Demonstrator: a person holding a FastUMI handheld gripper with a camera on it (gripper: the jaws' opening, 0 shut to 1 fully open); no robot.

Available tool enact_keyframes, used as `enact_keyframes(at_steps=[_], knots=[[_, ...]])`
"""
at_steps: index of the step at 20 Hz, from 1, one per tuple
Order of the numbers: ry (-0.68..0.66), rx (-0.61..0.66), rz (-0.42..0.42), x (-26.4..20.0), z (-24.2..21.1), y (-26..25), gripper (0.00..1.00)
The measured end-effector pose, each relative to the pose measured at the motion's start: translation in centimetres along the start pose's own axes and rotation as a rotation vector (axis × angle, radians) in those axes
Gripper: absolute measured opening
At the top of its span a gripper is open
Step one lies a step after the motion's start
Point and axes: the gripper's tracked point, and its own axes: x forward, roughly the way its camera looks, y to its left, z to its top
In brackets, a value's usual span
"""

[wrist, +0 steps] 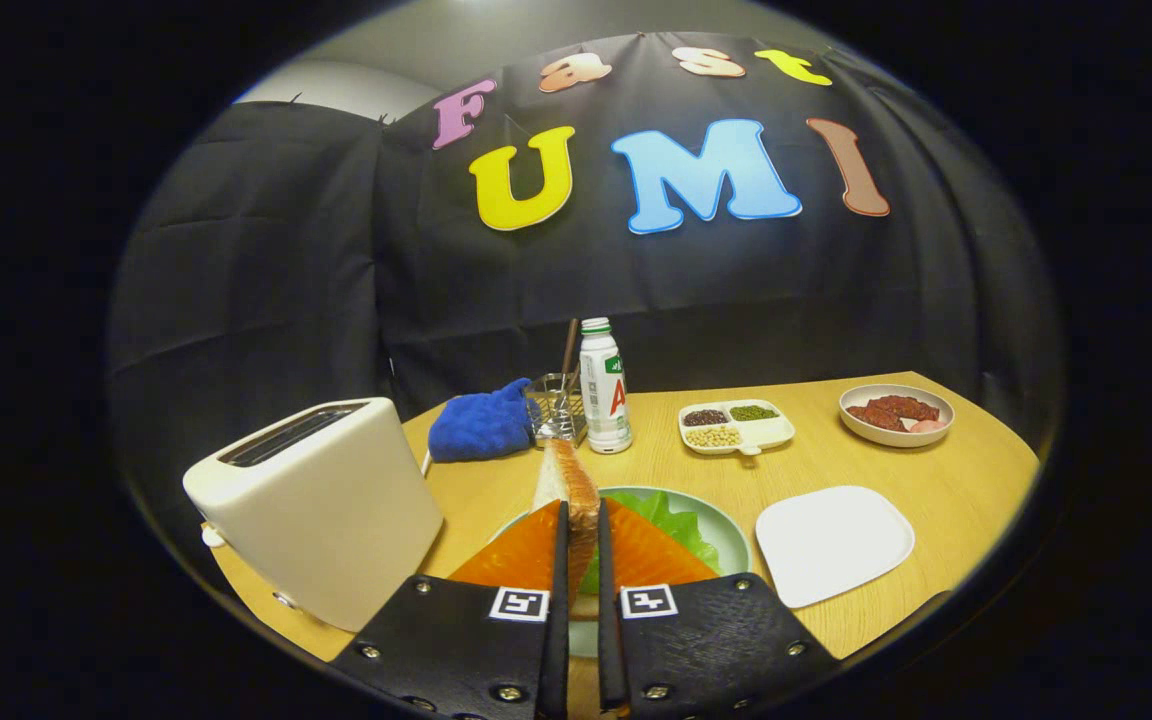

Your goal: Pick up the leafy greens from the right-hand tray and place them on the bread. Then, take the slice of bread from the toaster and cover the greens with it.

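Your fingers (579,545) are close together and they pinch a slice of bread (568,482) between them. The slice stands up on its thin edge, with its brown crust facing you, and it pokes up above the fingertips.

Just under the slice is a round green plate (733,533) on the desk (946,480). On that plate you can see the leafy greens (671,522), just right of the fingers. What is under the greens is hidden, so you cannot tell if more bread is there.

Left of the fingers stands the white toaster (321,500), with its slots on top. Right of the plate is a flat white tray (833,543) with nothing on it.

Farther back you see a blue cloth (481,422), a wire holder (554,408) with sticks in it, and a white bottle (604,387). Behind the tray sit a small dish of beans (736,427) and a bowl of meat (896,412).
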Motion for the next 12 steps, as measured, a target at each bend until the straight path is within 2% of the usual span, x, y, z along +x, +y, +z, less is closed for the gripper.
enact_keyframes(at_steps=[6,7,9,12], knots=[[0.025,-0.019,-0.045,0.4,-0.7,-2.0,0.16],[0.034,-0.028,-0.078,0.4,-0.8,-2.7,0.16],[0.044,-0.076,-0.129,0.5,-1.0,-4.0,0.29],[0.026,-0.102,-0.160,0.2,-0.7,-4.9,0.32]])
